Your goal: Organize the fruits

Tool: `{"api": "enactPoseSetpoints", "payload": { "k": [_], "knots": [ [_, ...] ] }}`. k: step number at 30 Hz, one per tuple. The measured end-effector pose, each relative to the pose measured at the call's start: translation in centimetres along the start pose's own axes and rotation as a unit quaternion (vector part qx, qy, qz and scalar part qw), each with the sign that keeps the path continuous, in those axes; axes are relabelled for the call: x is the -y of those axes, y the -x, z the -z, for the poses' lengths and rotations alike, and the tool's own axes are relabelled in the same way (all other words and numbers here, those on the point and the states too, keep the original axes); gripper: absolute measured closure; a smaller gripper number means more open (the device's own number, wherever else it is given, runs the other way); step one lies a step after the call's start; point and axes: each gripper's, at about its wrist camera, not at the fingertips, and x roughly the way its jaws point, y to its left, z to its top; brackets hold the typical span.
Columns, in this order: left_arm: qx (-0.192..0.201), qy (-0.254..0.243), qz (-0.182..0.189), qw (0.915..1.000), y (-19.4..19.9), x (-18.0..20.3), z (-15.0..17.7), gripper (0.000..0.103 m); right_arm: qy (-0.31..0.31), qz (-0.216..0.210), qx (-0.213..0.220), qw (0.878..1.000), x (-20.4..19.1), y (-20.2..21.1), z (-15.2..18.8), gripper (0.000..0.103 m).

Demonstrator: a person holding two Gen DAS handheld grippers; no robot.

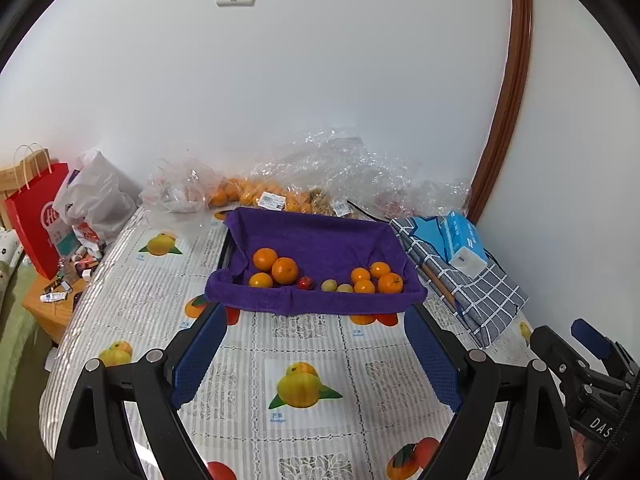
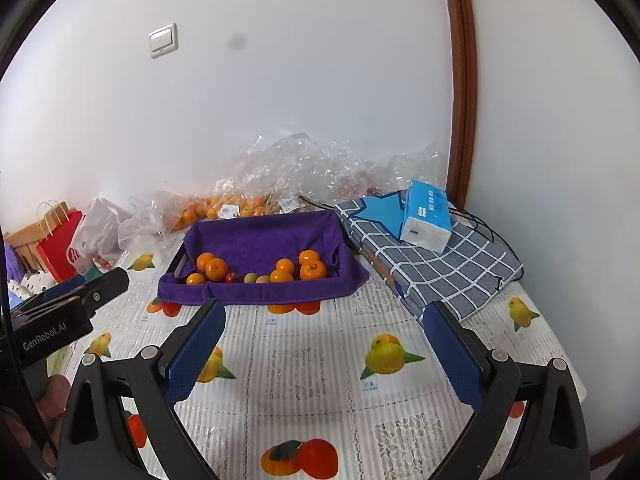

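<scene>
A tray lined with a purple towel (image 1: 320, 236) (image 2: 260, 240) sits on the table against the back. In it lie three oranges on the left (image 1: 276, 268) (image 2: 212, 268), several oranges on the right (image 1: 376, 278) (image 2: 300, 268), a small red fruit (image 1: 305, 282) (image 2: 231, 278) and two pale green fruits (image 1: 336, 286) (image 2: 256, 278) in the middle. My left gripper (image 1: 316, 320) is open and empty, just in front of the tray. My right gripper (image 2: 324, 312) is open and empty, in front of the tray and to its right.
Clear plastic bags with more oranges (image 1: 248, 194) (image 2: 224, 206) lie behind the tray. A checked cloth bag (image 1: 472, 292) (image 2: 432, 264) with a blue tissue pack (image 1: 464, 244) (image 2: 426, 216) lies right. A red paper bag (image 1: 36, 220) stands left, off the table. The tablecloth (image 2: 304, 360) has printed fruit.
</scene>
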Motion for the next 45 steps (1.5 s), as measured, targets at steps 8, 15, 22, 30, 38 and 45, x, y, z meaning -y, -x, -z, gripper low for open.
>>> {"api": "enactPoseSetpoints", "payload": {
  "k": [8, 15, 22, 30, 38, 45],
  "knots": [
    [0.000, -0.011, -0.007, 0.9999, 0.64, 0.57, 0.20, 0.013, -0.004, 0.000, 0.003, 1.000, 0.29, 0.86, 0.45, 0.005],
    [-0.001, -0.011, -0.008, 0.9999, 0.62, 0.44, 0.23, 0.013, -0.008, 0.003, -0.001, 1.000, 0.48, 0.81, 0.61, 0.005],
    [0.000, -0.014, -0.012, 0.9998, 0.44, 0.45, 0.29, 0.013, -0.008, 0.005, 0.000, 1.000, 0.55, 0.65, 0.43, 0.005],
    [-0.001, -0.017, -0.013, 0.9998, -0.02, 0.48, 0.11, 0.013, -0.008, 0.006, 0.000, 1.000, 0.59, 0.50, 0.45, 0.005],
    [-0.003, -0.014, -0.013, 0.9998, -0.19, 0.34, 0.18, 0.013, -0.009, 0.009, 0.001, 1.000, 0.48, 0.50, 0.46, 0.005],
    [0.001, -0.015, -0.016, 0.9998, -0.03, 0.35, 0.33, 0.013, -0.012, 0.009, 0.003, 1.000, 0.49, 0.60, 0.43, 0.005]
  ]
}}
